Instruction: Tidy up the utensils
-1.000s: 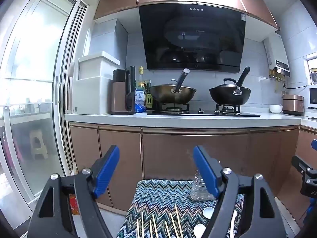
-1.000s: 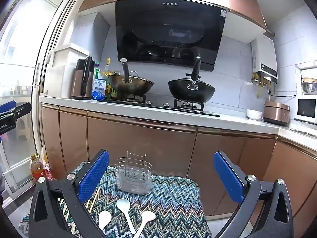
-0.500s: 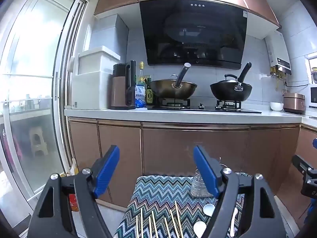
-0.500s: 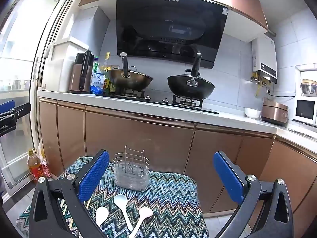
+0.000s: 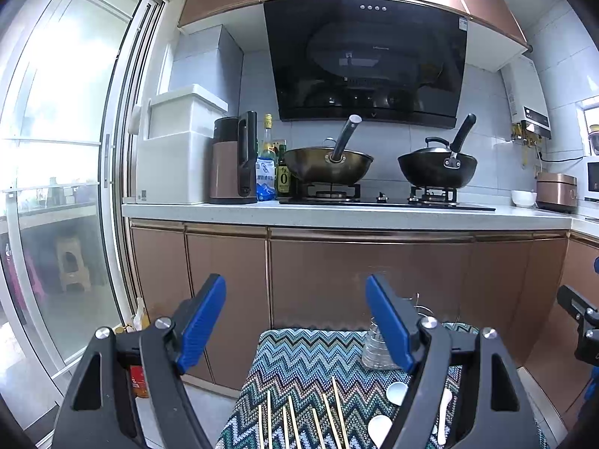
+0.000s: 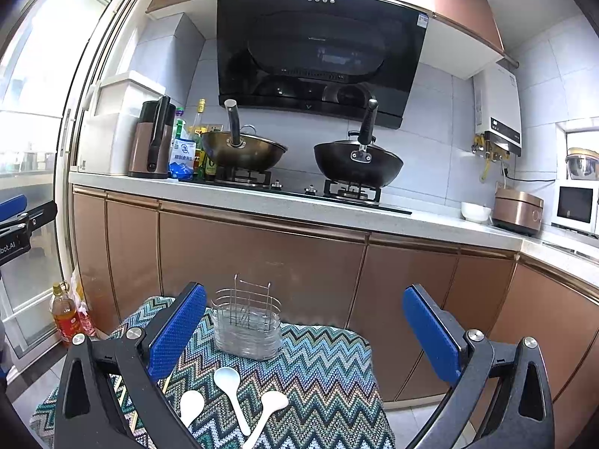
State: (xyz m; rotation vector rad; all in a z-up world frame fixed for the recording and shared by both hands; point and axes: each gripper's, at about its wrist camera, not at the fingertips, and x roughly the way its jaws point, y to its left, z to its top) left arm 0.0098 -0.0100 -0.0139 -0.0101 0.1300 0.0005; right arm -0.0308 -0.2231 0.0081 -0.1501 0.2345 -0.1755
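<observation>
A small table with a zigzag cloth [image 6: 322, 366] holds a wire utensil holder [image 6: 247, 327] at its far side. Three white spoons [image 6: 232, 393] lie in front of it. Several wooden chopsticks [image 5: 295, 422] lie side by side on the cloth [image 5: 299, 359] in the left wrist view, with the spoons [image 5: 397, 391] and the holder [image 5: 378, 351] partly behind my right finger. My left gripper [image 5: 295, 321] is open and empty above the near part of the table. My right gripper [image 6: 303, 329] is open and empty, above and before the spoons.
Brown cabinets [image 6: 262, 262] and a white counter [image 5: 337, 211] with two woks [image 5: 329, 164] stand behind the table. A glass sliding door [image 5: 56, 187] is to the left. Bottles [image 6: 65, 316] stand on the floor by the table's left side.
Both grippers have dropped and tilted slightly down, so the table and utensils sit a little higher in view. Both stay open.
</observation>
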